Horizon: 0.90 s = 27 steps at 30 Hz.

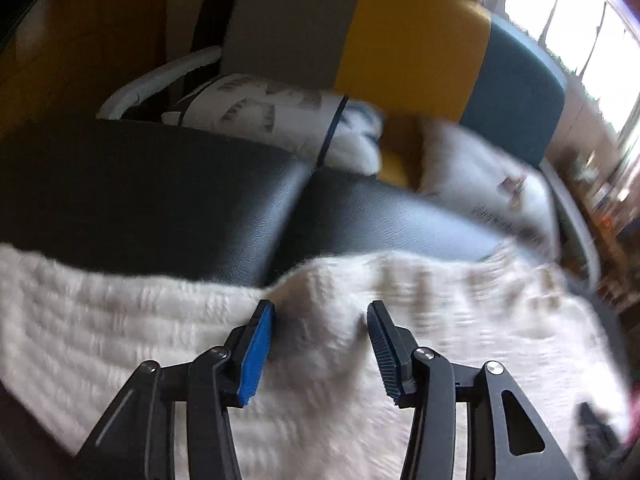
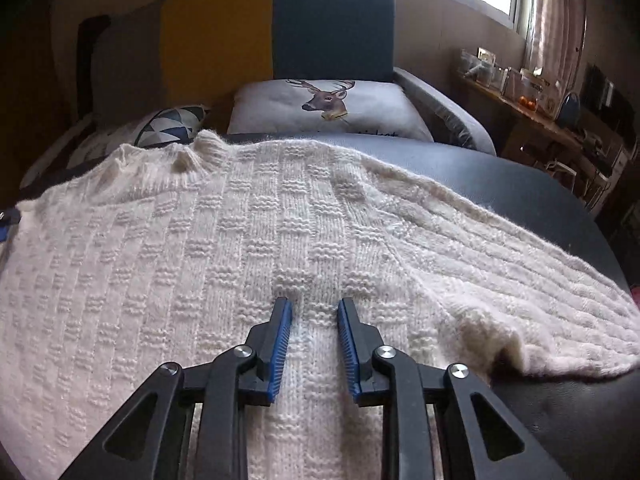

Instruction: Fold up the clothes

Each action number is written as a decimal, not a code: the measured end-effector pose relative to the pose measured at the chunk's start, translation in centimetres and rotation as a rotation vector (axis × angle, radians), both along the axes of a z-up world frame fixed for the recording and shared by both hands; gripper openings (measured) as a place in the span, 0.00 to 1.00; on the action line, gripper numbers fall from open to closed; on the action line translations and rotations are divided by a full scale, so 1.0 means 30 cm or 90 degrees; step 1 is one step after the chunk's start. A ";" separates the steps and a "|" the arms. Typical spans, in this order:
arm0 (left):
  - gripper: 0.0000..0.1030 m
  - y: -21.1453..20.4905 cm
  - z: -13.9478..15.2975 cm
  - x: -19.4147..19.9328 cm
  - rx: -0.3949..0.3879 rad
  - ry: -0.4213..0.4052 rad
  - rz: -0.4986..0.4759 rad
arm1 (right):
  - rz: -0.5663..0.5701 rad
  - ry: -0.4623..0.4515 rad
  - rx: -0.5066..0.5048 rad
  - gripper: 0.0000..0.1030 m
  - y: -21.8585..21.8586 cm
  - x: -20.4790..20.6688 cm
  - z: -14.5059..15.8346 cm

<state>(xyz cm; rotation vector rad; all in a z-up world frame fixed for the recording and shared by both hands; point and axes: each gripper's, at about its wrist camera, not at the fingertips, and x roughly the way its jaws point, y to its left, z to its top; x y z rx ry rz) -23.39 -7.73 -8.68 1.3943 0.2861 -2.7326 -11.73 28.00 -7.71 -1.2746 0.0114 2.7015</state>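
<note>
On black leather seat (image 2: 540, 192): cream knit sweater (image 2: 200, 260), soft, floppy, stretchy; pinch sleeve (image 2: 520, 280) edge. Left gripper (image 1: 320, 312), right gripper (image 2: 314, 308): jaws apart, empty.

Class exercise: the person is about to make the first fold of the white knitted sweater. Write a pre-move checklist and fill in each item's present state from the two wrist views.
1. Sweater spread flat on the black cushion: ok, though its right sleeve is rumpled at the end.
2. Collar at the far edge: ok.
3. Right gripper open over the knit: ok.
4. Left gripper open, nothing pinched: ok.
5. Left view sharp enough to aim: not ok, blurred.
6. Deer pillow off the sweater: ok.
7. Fingers touching the knit: cannot tell.
</note>
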 end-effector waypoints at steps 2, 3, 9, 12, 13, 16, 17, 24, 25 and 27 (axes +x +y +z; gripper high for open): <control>0.22 0.017 0.001 0.004 -0.063 0.013 -0.005 | 0.000 0.000 0.013 0.22 -0.013 0.005 0.000; 0.19 0.026 0.006 0.010 -0.087 0.019 -0.006 | -0.001 0.000 0.018 0.22 -0.018 0.009 0.000; 0.49 -0.013 -0.010 0.045 -0.108 0.025 0.085 | -0.002 0.002 0.027 0.22 -0.024 0.007 -0.003; 0.60 -0.034 0.021 0.056 -0.074 0.030 0.038 | -0.002 0.003 0.024 0.22 -0.020 0.006 -0.003; 0.60 -0.049 0.034 0.065 -0.058 0.035 0.024 | -0.002 0.003 0.019 0.23 -0.015 0.003 -0.003; 0.60 -0.224 0.075 0.151 -0.001 0.077 0.089 | -0.002 0.003 0.015 0.23 -0.009 -0.009 -0.005; 0.60 -0.297 0.078 0.175 0.028 0.076 0.110 | -0.003 0.003 0.016 0.23 -0.009 -0.012 -0.005; 0.75 -0.667 0.040 0.264 -0.008 0.007 0.238 | -0.001 0.003 0.012 0.23 -0.006 -0.005 -0.003; 0.84 -0.694 0.030 0.270 -0.014 0.001 0.251 | 0.000 0.003 0.012 0.23 -0.005 -0.006 -0.003; 0.88 -0.729 0.005 0.274 -0.036 -0.020 0.270 | 0.001 0.003 0.010 0.23 -0.004 -0.007 -0.003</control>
